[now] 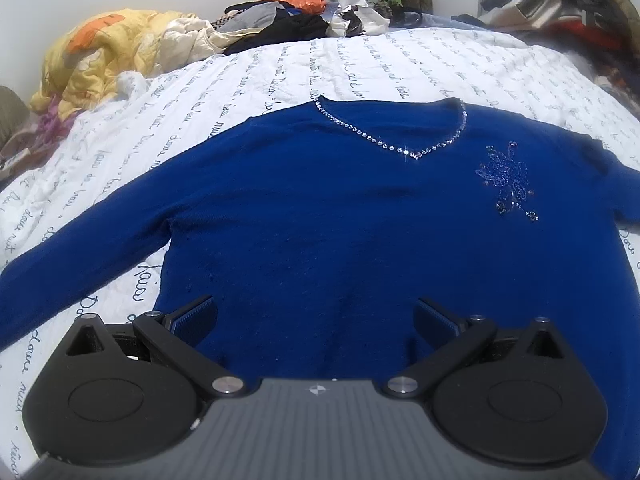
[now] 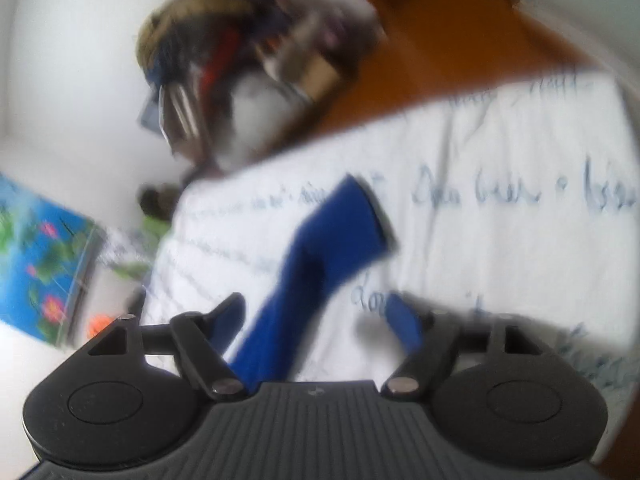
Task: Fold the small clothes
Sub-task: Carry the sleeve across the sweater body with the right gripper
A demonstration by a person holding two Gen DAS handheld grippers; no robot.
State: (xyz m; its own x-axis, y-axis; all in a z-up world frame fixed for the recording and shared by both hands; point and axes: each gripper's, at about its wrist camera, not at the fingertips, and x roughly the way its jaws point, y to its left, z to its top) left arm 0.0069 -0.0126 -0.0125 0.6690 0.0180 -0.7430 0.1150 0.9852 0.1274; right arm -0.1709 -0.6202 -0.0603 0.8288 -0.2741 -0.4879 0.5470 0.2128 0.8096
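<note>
A royal-blue V-neck sweater (image 1: pixel 320 208) with a rhinestone-trimmed collar lies flat on the script-printed bedspread (image 1: pixel 400 64), both the left gripper (image 1: pixel 316 316) and right gripper (image 2: pixel 320 316) wide open and empty, heaped clothes (image 1: pixel 280 24) beyond.

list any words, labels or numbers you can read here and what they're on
"Doux": cursive script, repeated in rows across the white printed bedsheet; a probable reading, the rest of the script too small or blurred to read.
Royal-blue knit sweater with rhinestone neckline: no text, only a beaded motif.
Right wrist view: sheet script too blurred to read.

Right wrist view motion-blurred – sweater sleeve (image 2: pixel 320 264) smeared; bedspread lettering (image 2: pixel 480 192) unreadable.
</note>
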